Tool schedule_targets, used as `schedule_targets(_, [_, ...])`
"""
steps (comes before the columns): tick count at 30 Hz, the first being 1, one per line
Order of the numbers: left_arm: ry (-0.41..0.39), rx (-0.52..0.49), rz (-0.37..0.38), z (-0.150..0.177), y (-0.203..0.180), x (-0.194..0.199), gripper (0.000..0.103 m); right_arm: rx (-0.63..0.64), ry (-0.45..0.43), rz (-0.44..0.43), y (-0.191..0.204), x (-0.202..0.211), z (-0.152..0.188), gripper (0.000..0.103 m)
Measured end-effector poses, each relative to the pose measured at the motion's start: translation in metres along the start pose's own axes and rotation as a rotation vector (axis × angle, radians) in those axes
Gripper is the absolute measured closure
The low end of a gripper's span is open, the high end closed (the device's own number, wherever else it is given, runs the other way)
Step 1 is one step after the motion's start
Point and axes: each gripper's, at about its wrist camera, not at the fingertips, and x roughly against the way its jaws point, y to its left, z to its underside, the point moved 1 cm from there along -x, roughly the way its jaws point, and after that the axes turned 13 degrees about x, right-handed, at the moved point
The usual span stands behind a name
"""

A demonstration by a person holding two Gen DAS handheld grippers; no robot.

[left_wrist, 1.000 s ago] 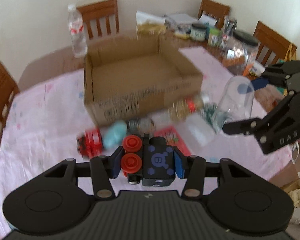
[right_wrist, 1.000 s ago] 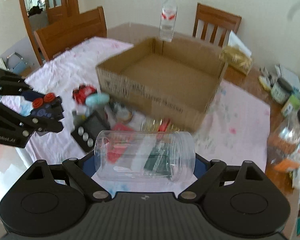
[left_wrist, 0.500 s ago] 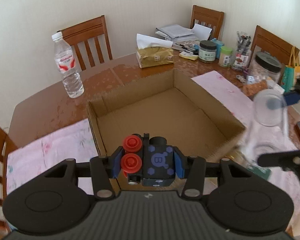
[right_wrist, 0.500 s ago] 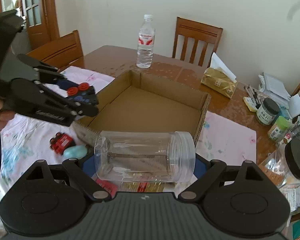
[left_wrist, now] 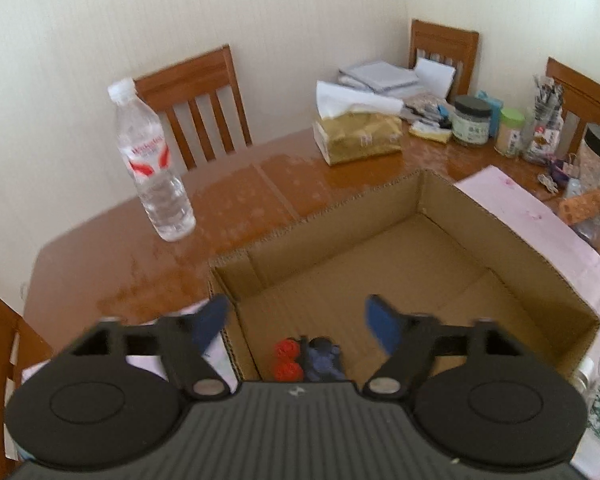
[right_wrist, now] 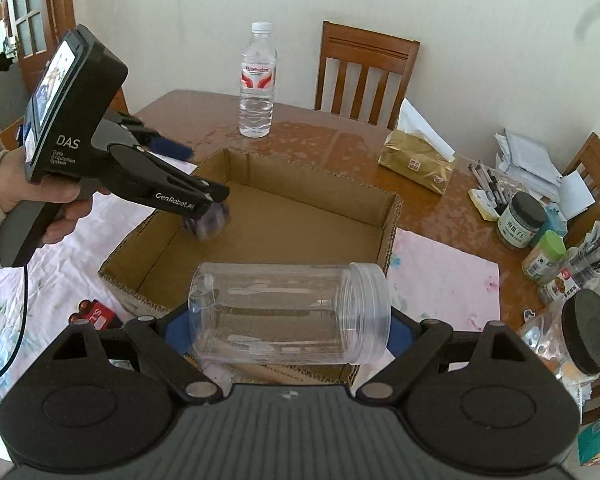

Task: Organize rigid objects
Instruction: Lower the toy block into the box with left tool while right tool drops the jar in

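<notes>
My left gripper [left_wrist: 298, 320] is open above the near left corner of the open cardboard box [left_wrist: 500, 236]. A dark blue toy with red wheels [left_wrist: 308, 358] is below it inside the box, blurred. In the right wrist view the left gripper [right_wrist: 172, 172] hangs over the box [right_wrist: 388, 216] and the toy [right_wrist: 206, 222] is a blur under it. My right gripper [right_wrist: 290, 320] is shut on a clear plastic jar [right_wrist: 288, 312], held sideways over the box's near edge.
A water bottle [left_wrist: 152, 164], a tissue pack [left_wrist: 360, 136] and jars with pens [left_wrist: 472, 120] stand on the wooden table behind the box. A red toy car [right_wrist: 96, 314] lies on the pink cloth [right_wrist: 440, 280] left of the box. Chairs ring the table.
My left gripper moved over the box, opened and let go of the blue toy, which now drops into the box. My right gripper carried the jar up to the box's near edge.
</notes>
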Motion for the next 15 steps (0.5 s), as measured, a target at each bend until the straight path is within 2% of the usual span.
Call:
schedule_targets(3, [-0.030,0.028,0.020,0.003,0.007,0.011,0.008,0.006,0.007,0.003,-0.001,-0.005,-0.006,0.010])
schedule_targets(9, [-0.031,0.140,0.034,0.024,0.026,0.041,0.003,0.011,0.027,0.007,-0.006,-0.019,-0.019,0.010])
schedule_targets(15, [-0.032,0.226,-0.039,0.057,0.041,0.069,0.001,-0.013,0.043,-0.005,-0.019,-0.042,-0.036,0.010])
